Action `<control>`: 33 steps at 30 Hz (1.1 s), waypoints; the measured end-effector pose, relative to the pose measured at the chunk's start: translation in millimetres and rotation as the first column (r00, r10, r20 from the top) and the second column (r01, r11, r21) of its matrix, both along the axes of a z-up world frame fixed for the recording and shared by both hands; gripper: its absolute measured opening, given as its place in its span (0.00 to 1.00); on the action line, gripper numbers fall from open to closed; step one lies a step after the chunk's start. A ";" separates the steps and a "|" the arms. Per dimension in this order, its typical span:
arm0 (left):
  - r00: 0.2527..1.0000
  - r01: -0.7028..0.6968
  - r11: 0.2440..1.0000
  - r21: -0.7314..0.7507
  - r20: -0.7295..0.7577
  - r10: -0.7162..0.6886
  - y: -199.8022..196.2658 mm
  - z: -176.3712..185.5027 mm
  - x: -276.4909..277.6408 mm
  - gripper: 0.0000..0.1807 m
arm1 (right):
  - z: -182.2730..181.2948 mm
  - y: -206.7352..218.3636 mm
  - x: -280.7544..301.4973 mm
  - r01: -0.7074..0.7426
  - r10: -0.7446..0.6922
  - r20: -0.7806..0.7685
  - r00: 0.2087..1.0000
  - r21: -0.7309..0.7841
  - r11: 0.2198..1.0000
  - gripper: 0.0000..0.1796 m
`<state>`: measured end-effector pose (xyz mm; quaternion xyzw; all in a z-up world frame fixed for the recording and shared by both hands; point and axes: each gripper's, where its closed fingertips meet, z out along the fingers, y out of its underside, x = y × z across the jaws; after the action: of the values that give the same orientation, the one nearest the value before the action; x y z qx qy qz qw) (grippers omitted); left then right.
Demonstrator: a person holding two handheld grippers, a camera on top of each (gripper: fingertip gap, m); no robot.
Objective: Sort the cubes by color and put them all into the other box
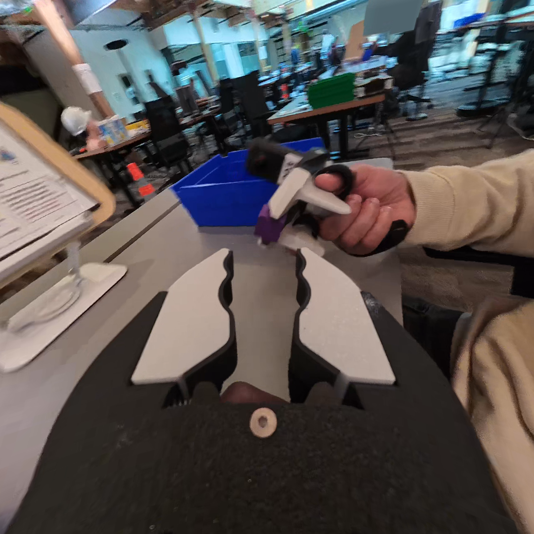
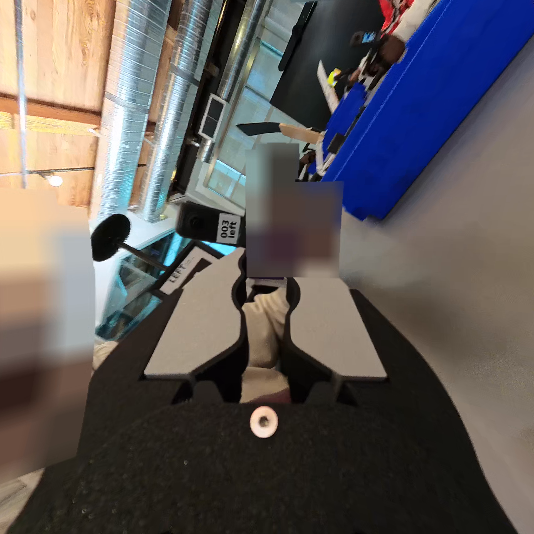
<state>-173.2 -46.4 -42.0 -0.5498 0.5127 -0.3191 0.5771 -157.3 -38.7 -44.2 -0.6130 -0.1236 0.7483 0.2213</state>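
Nearest in the left wrist view, the left gripper point(image 1: 263, 255) hangs over the grey table point(image 1: 161, 239), its jaws moderately apart with nothing between them. Just beyond its fingertips, the right gripper point(image 1: 273, 231) is clamped on a purple cube point(image 1: 269, 228), held in the air above the table's middle, short of the blue box point(image 1: 225, 202) that stands at the far edge. The cube's flat, parallel faces suit a two-sided pinch; it appears rigid and light, so a moderate grip across opposite faces should hold it without slipping. The right hand point(image 1: 367, 208) wraps the handle, one finger through the trigger loop, the sleeve entering from the right edge. In the right wrist view, rolled sideways, the right gripper's tips point(image 2: 267, 271) lie under a mosaic patch; a blue box point(image 2: 404, 138) stands farther off.
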 end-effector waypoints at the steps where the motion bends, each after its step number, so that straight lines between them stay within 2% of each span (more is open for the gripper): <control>1: 0.997 -0.078 0.997 -0.027 0.006 0.078 4.1 0.4 -9.4 0.23 | -0.9 0.8 5.2 0.038 -0.039 0.028 0.999 0.035 0.999 0.13; 4: 0.918 -0.395 0.908 -0.139 -0.028 0.395 22.0 -17.3 -47.8 0.22 | -7.7 -1.0 22.7 0.152 -0.184 0.154 0.971 0.198 0.968 0.13; 6: 0.845 -0.534 0.832 -0.152 -0.082 0.528 22.8 -40.0 -71.3 0.21 | -12.8 -2.9 37.8 0.229 -0.300 0.219 0.929 0.299 0.927 0.13; 9: 0.767 -0.635 0.771 -0.057 -0.168 0.619 18.7 -64.6 -92.8 0.20 | -20.0 -7.3 58.9 0.289 -0.431 0.298 0.852 0.417 0.861 0.13; 12: 0.773 -0.624 0.781 -0.045 -0.184 0.607 13.2 -71.5 -90.6 0.20 | -13.4 -2.0 86.1 0.326 -0.556 0.354 0.752 0.534 0.780 0.13; 14: 0.782 -0.615 0.787 -0.055 -0.176 0.599 12.4 -70.0 -86.1 0.20 | -0.6 21.1 128.9 0.372 -0.697 0.403 0.593 0.630 0.681 0.13; 16: 0.796 -0.594 0.802 -0.060 -0.181 0.577 9.5 -71.4 -80.9 0.20 | 13.2 56.9 189.9 0.421 -0.808 0.453 0.376 0.693 0.585 0.13; 17: 0.799 -0.590 0.805 -0.055 -0.185 0.573 8.7 -72.5 -79.9 0.20 | 12.7 77.4 219.5 0.395 -0.821 0.506 0.266 0.720 0.571 0.13; 19: 0.801 -0.584 0.810 -0.047 -0.195 0.566 8.4 -74.9 -78.5 0.20 | -8.1 124.8 277.1 0.308 -0.759 0.650 0.041 0.714 0.628 0.13; 20: 0.803 -0.581 0.813 -0.050 -0.198 0.562 8.2 -75.3 -77.4 0.20 | -22.0 149.3 302.0 0.290 -0.710 0.703 -0.046 0.689 0.664 0.13; 22: 0.812 -0.570 0.819 -0.063 -0.194 0.551 6.7 -74.4 -74.6 0.20 | -61.0 187.8 331.2 0.287 -0.538 0.837 -0.100 0.542 0.790 0.13; 23: 0.817 -0.563 0.824 -0.068 -0.193 0.543 5.2 -74.1 -72.9 0.20 | -76.9 204.3 340.4 0.302 -0.471 0.876 -0.108 0.480 0.823 0.13; 25: 0.822 -0.554 0.830 -0.063 -0.197 0.534 2.5 -74.9 -70.7 0.20 | -99.7 228.3 355.0 0.349 -0.363 0.921 -0.145 0.390 0.852 0.13; 27: 0.822 -0.549 0.834 -0.045 -0.208 0.530 0.2 -76.6 -69.7 0.20 | -109.3 248.5 363.0 0.358 -0.319 0.927 -0.200 0.372 0.857 0.13; 32: 0.817 -0.547 0.837 -0.008 -0.226 0.531 -2.3 -80.5 -71.3 0.20 | -131.0 272.2 381.8 0.273 -0.212 0.891 -0.401 0.337 0.901 0.13; 33: 0.818 -0.544 0.839 -0.009 -0.228 0.528 -3.2 -80.9 -71.7 0.20 | -135.6 273.0 382.5 0.254 -0.195 0.886 -0.422 0.322 0.912 0.13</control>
<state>-244.9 -49.5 -122.9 -0.7242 0.3847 -0.1006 0.5635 225.2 234.3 -179.8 -0.9705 -0.1055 -0.1425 0.1633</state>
